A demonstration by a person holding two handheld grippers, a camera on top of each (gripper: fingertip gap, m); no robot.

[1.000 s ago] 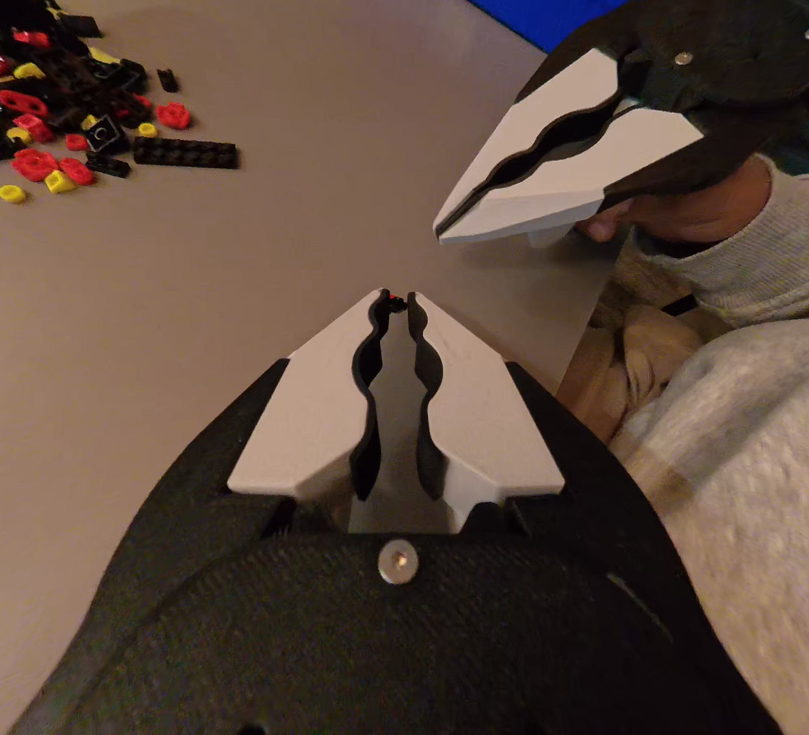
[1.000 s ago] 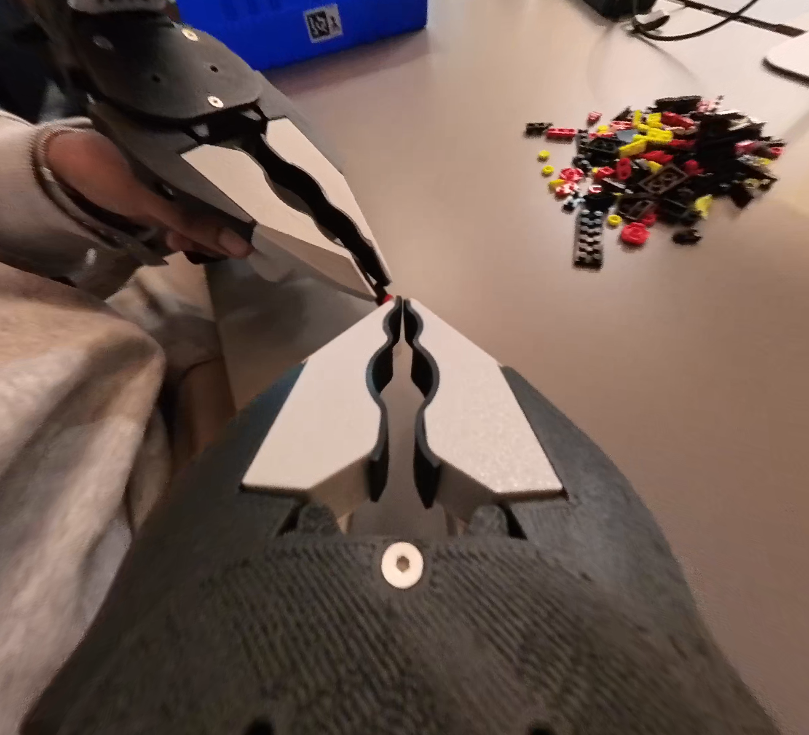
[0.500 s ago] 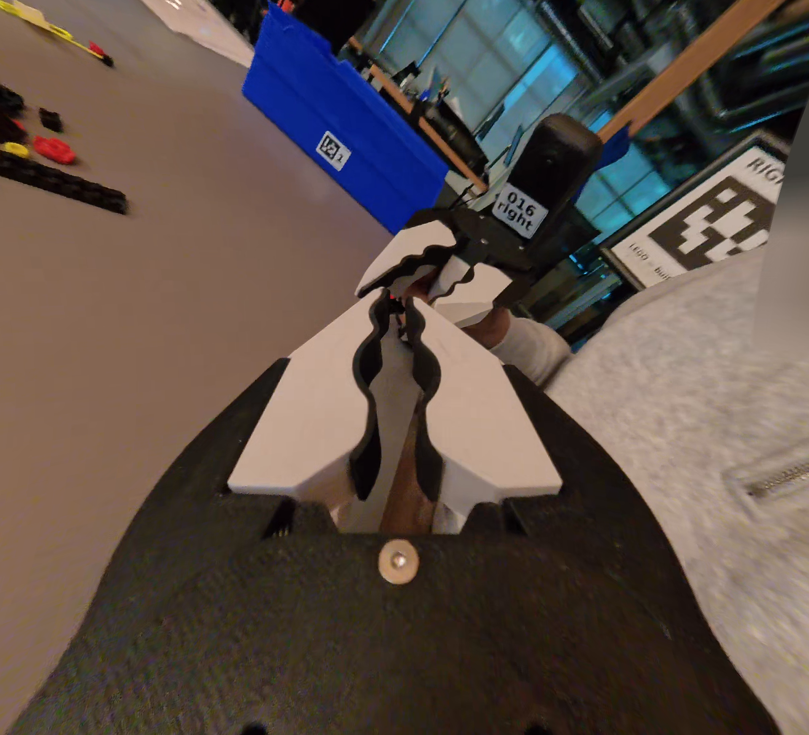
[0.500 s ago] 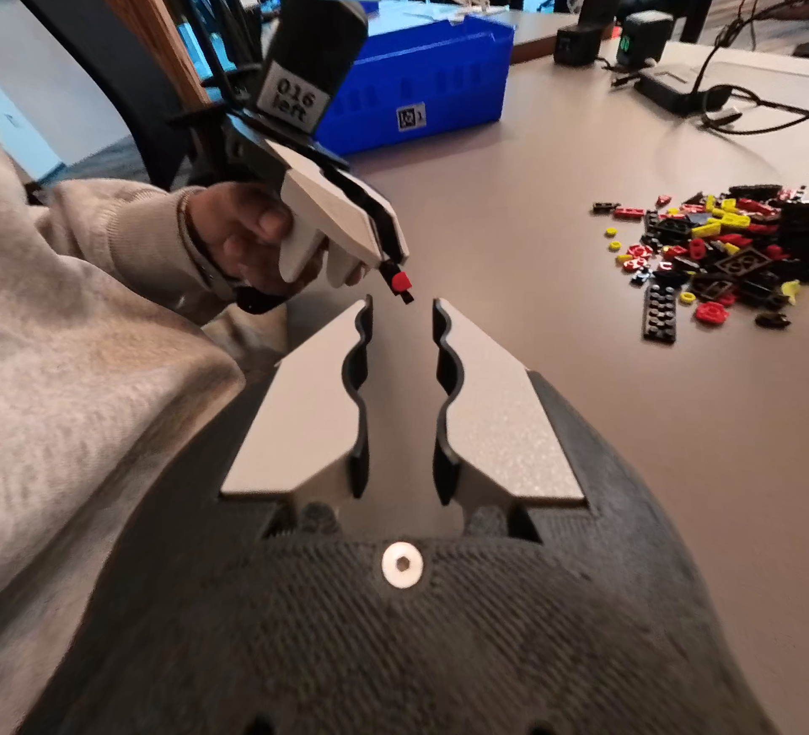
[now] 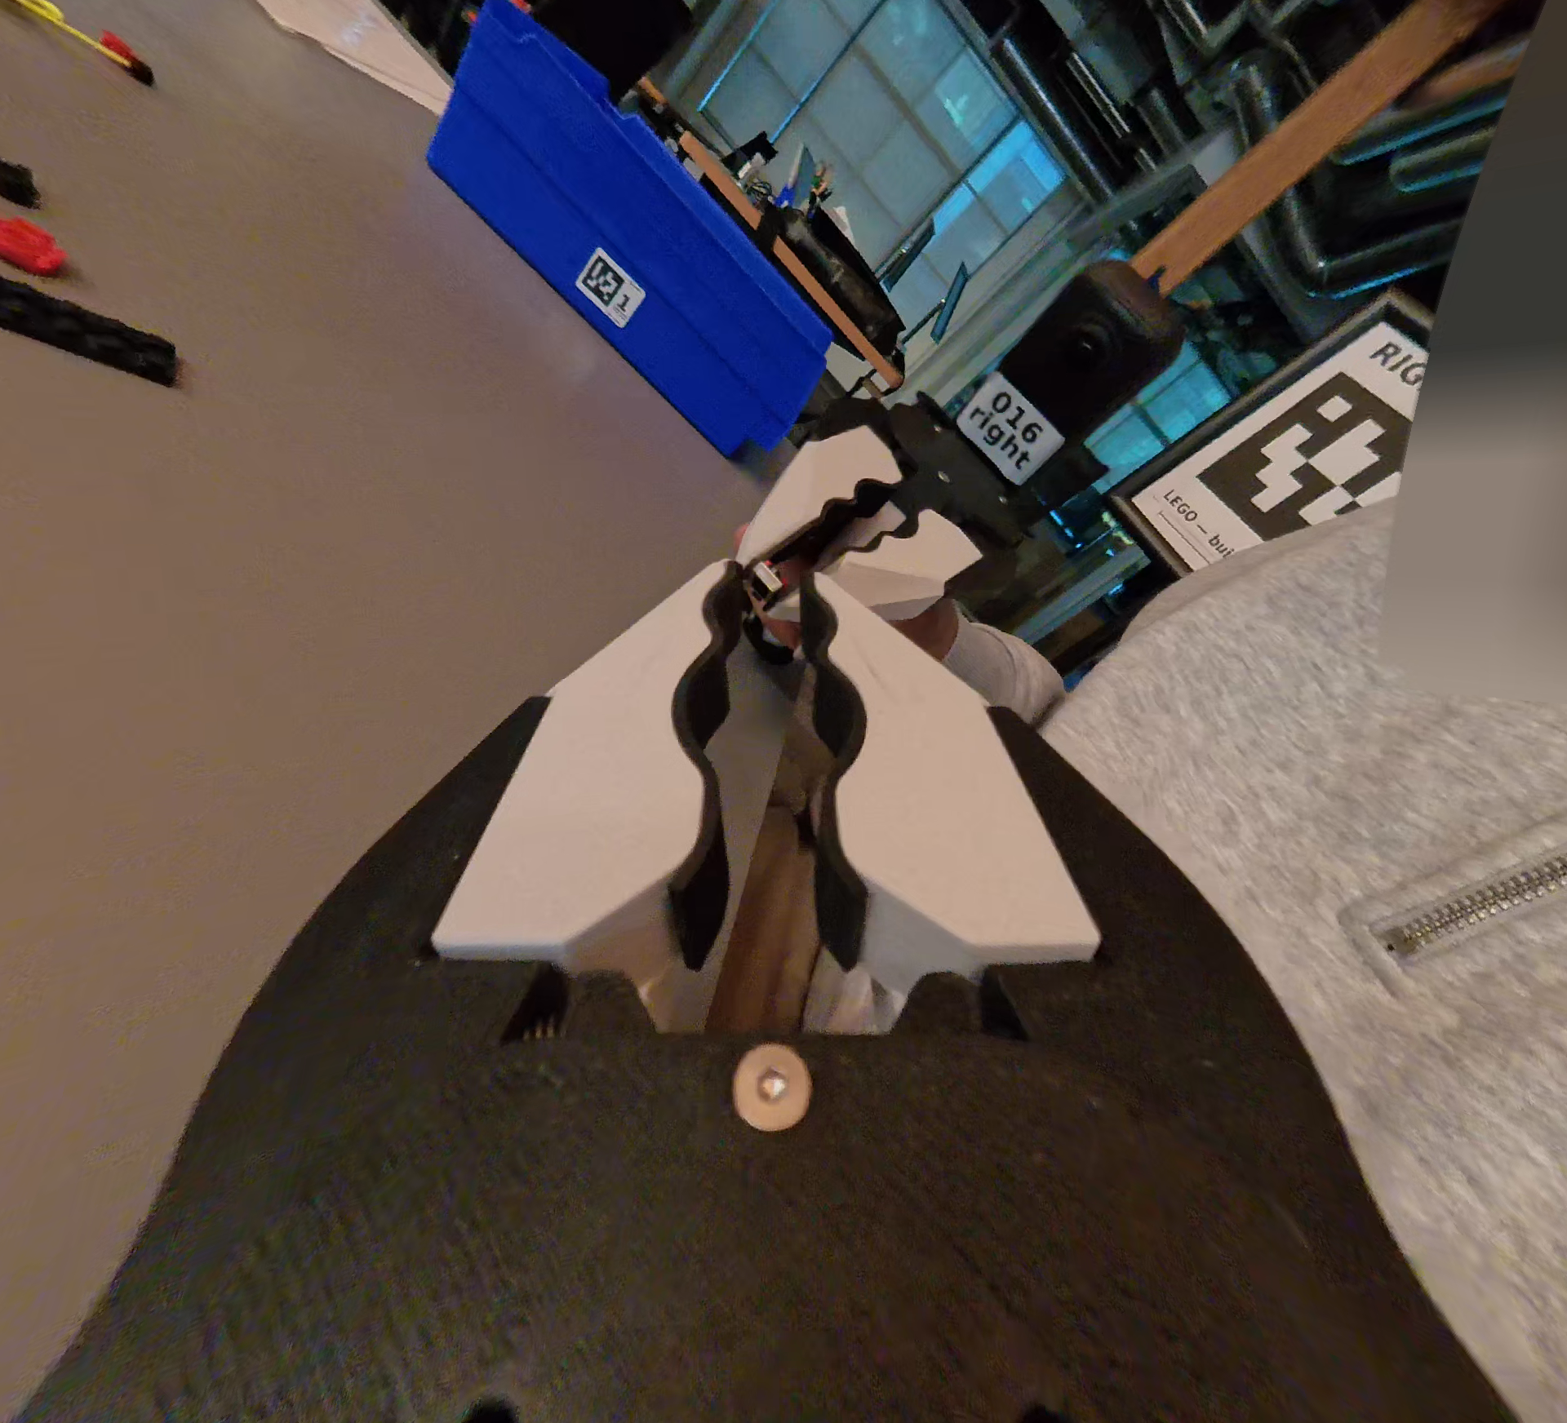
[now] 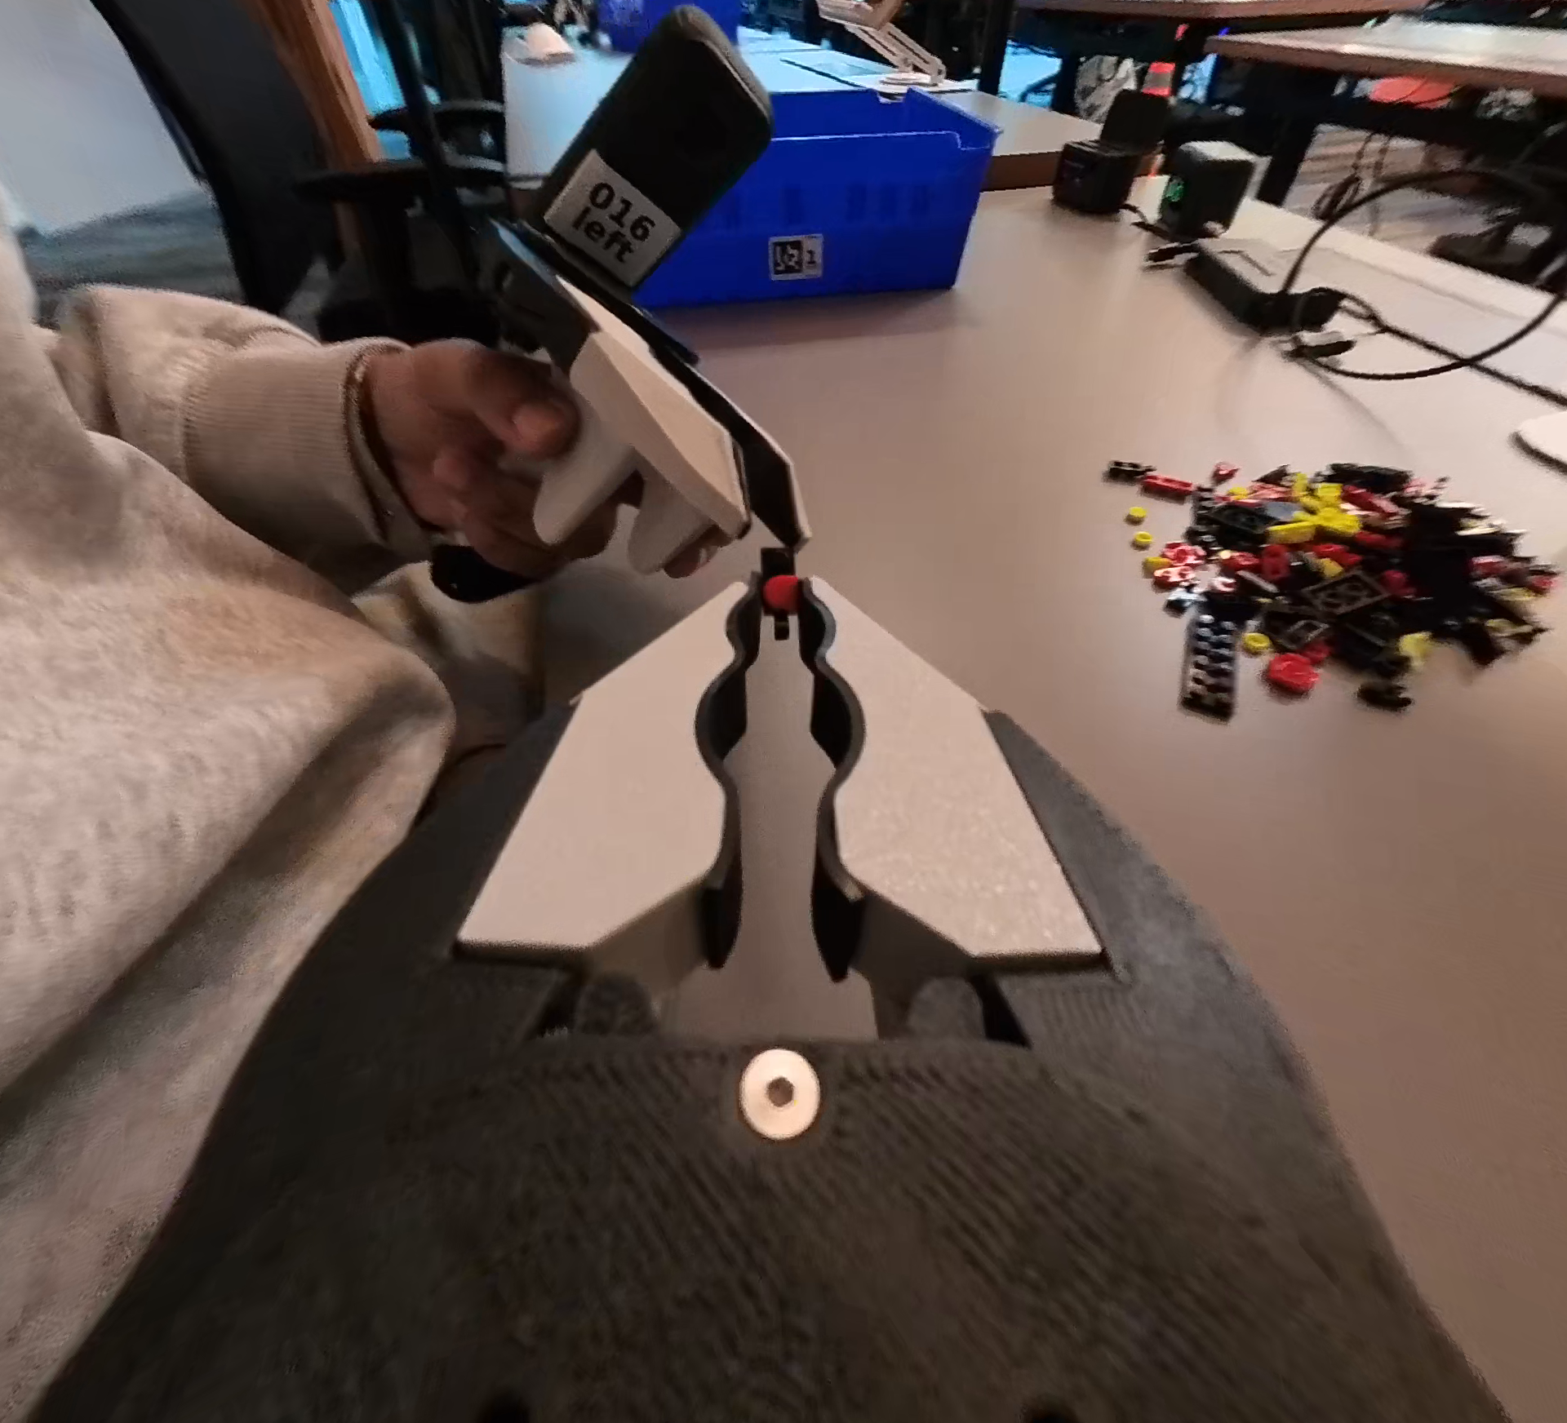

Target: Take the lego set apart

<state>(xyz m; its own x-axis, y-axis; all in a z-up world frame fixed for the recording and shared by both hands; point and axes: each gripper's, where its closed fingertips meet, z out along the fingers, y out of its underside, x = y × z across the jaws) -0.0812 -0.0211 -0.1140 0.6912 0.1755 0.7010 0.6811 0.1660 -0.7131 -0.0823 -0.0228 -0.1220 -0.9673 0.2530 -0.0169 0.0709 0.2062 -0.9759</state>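
Your left gripper (image 6: 784,535) pinches the black stem from above; your right gripper (image 6: 782,596) clamps its red stud (image 6: 780,592), axis vertical.

The right gripper (image 6: 778,592), wide open half a second ago, now pinches the small red and black lego piece (image 6: 778,590) at its tips. The left gripper (image 6: 784,535) grips the same piece from above, both raised off the table

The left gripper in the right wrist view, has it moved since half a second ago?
Yes. The left gripper has closed on the right gripper's tips.
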